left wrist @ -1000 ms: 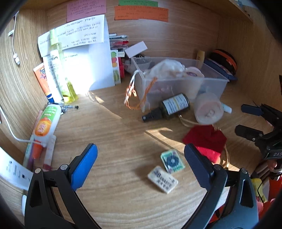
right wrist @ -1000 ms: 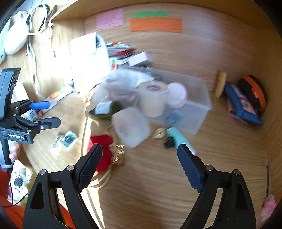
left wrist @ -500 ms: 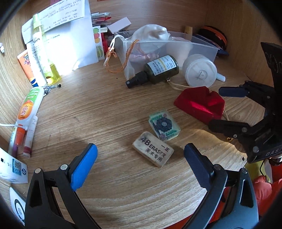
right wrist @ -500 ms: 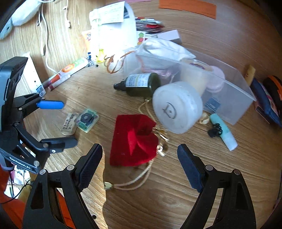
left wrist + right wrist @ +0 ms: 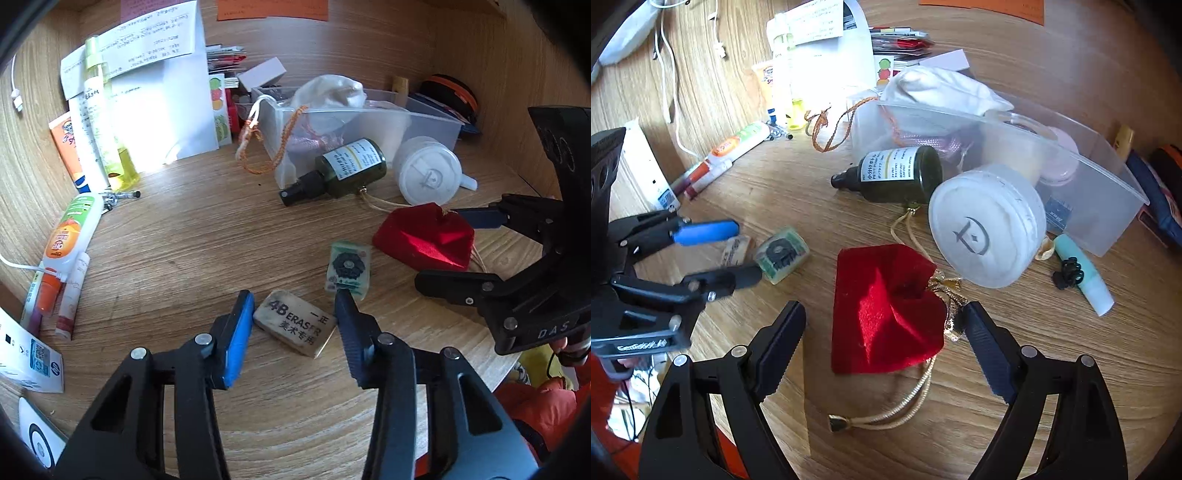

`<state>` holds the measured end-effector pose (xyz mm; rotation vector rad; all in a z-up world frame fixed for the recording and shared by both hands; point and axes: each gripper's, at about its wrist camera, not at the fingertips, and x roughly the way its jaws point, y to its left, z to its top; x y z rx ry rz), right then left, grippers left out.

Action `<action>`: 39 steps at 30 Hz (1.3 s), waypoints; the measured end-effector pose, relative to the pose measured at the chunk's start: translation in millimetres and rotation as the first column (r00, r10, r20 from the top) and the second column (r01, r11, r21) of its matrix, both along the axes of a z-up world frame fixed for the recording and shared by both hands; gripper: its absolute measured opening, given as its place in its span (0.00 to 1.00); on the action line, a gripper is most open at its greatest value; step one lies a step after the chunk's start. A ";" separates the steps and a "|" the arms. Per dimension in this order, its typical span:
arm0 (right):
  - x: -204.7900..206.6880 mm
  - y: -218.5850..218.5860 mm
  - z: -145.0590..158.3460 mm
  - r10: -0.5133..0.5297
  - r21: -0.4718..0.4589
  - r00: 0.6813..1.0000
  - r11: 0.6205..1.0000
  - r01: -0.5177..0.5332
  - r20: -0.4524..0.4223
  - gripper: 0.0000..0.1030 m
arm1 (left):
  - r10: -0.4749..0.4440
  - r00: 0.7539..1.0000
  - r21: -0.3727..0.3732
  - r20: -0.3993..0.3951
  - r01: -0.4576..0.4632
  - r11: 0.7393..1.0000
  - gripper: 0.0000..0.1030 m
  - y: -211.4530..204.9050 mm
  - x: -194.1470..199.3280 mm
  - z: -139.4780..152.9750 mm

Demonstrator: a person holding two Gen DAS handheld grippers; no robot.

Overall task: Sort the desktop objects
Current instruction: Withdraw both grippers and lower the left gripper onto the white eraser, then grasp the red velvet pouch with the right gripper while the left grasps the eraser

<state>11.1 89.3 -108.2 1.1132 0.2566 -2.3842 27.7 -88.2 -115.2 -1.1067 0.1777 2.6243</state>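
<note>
Two hand-held tongs work over a cluttered wooden tabletop (image 5: pixel 177 236). Nearest, at its front edge, the left tongs (image 5: pixel 295 308) are closing around a grubby white eraser (image 5: pixel 295 323) printed "4B ERASER"; the eraser lies flat between the jaws, the blue pad just at its left end and the dark pad close to its right end, and a firm grip cannot yet be made out. Just beyond it, nearly touching its far right corner, lies a small green packet (image 5: pixel 348 268) bearing a dark flower-like disc. To the right, the right tongs (image 5: pixel 884 317) stand released and wide, one jaw on each side of a red velvet pouch (image 5: pixel 886 314) that rests on the wood, its gold drawstring (image 5: pixel 886 415) trailing toward the front edge. Behind the pouch a white round lidded jar (image 5: pixel 986 225) lies on its side next to a dark green spray bottle (image 5: pixel 901 173), also lying down. Behind those sits a clear plastic bin (image 5: pixel 1108 184) holding a white cloth bundle (image 5: pixel 942 90), with an orange braided cord hanging over its wall. Along the left edge lie tubes and pens, and papers lean at the back.
</note>
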 end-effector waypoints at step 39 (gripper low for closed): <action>14.7 72.1 82.9 -0.070 -0.186 0.970 0.982 0.026 -0.233 0.21 | 0.031 0.985 0.123 -0.168 -0.010 0.992 0.43 24.6 -12.1 66.6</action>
